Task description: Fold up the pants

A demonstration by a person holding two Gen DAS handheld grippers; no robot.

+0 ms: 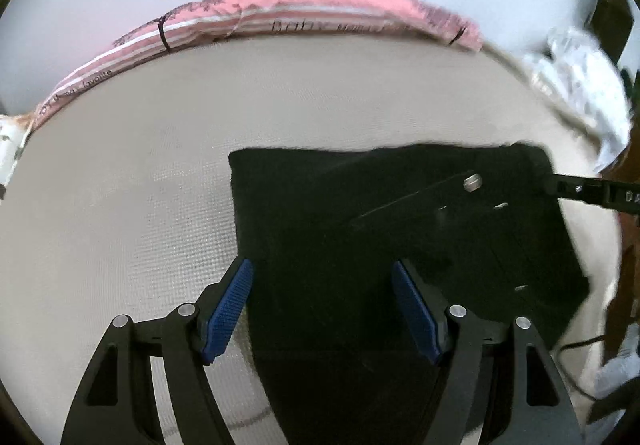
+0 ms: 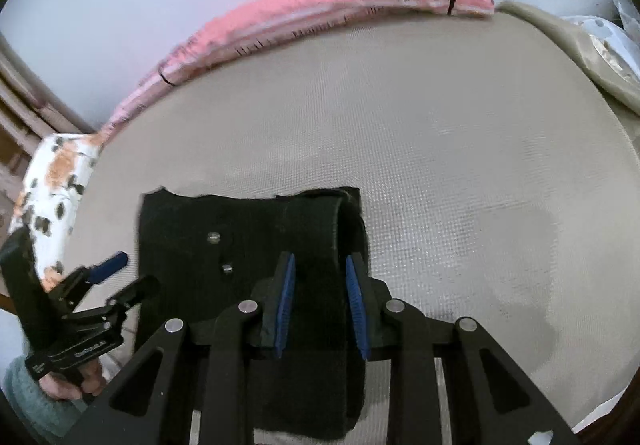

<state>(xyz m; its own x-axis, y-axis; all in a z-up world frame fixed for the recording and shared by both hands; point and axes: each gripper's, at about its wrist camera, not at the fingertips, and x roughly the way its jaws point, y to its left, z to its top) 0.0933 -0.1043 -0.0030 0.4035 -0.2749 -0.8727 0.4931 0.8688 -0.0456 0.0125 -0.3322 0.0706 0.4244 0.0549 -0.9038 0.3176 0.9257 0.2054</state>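
Observation:
Black pants (image 1: 360, 205) lie folded into a rectangle on the beige woven mat (image 1: 120, 165). A metal button (image 1: 472, 181) shows on top of them. My left gripper (image 1: 322, 285) hangs open over the pants' left edge, with nothing between its blue pads. In the right wrist view the pants (image 2: 240, 221) end in a rolled fold at their right side. My right gripper (image 2: 320, 301) stands over that fold with its pads a little apart, not pressing on the cloth that lies between them. The left gripper (image 2: 128, 275) shows at the lower left, open, held by a hand (image 2: 64, 385).
A pink striped cushion (image 1: 320, 9) (image 2: 320, 5) runs along the mat's far edge. White cloth with orange and dark spots (image 2: 60, 173) sits at the left. Crumpled white plastic (image 1: 580, 85) and a dark cable (image 1: 576, 345) lie at the right. Bare mat (image 2: 440, 125) stretches right of the pants.

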